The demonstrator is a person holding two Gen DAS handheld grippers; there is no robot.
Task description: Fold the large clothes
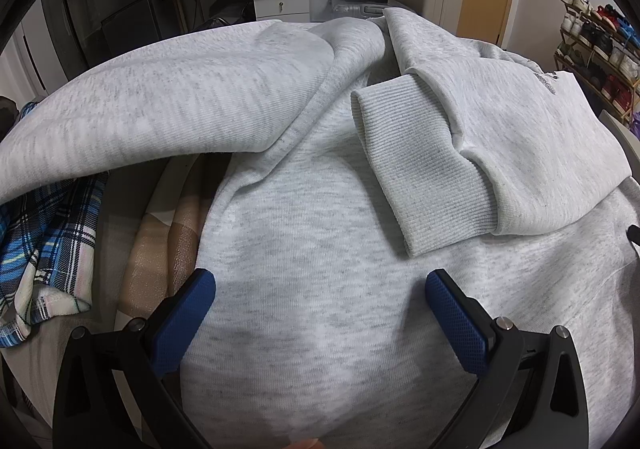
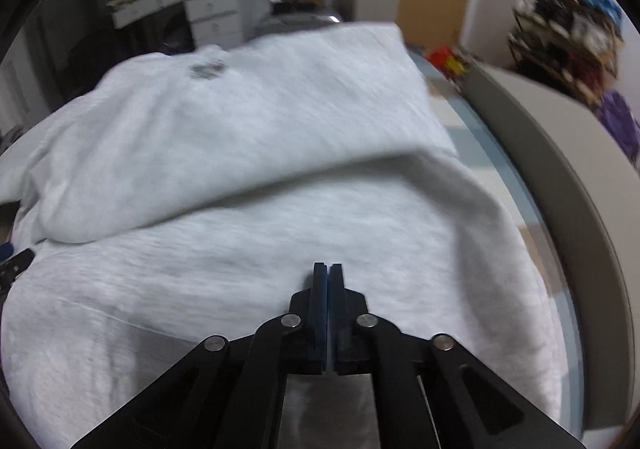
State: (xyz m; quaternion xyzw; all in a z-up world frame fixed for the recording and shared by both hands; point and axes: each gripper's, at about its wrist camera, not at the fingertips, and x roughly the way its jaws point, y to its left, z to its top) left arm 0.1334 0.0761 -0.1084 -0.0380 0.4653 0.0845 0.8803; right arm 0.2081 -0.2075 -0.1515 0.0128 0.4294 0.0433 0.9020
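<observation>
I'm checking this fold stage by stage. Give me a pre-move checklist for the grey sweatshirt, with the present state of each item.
1. Left gripper open over the sweatshirt body: ok, its blue pads stand wide apart and grip nothing.
2. Right gripper shut: ok, pads pressed together; cannot tell whether any fabric is pinched.
3. Ribbed cuff folded in onto the body: ok, it lies flat on the body.
4. Other sleeve folded in: not ok, a large fold of cloth bulges at the left in the left wrist view.
5. Plaid cloth clear of the fold: not ok, it is tucked under the sweatshirt's left edge.
</observation>
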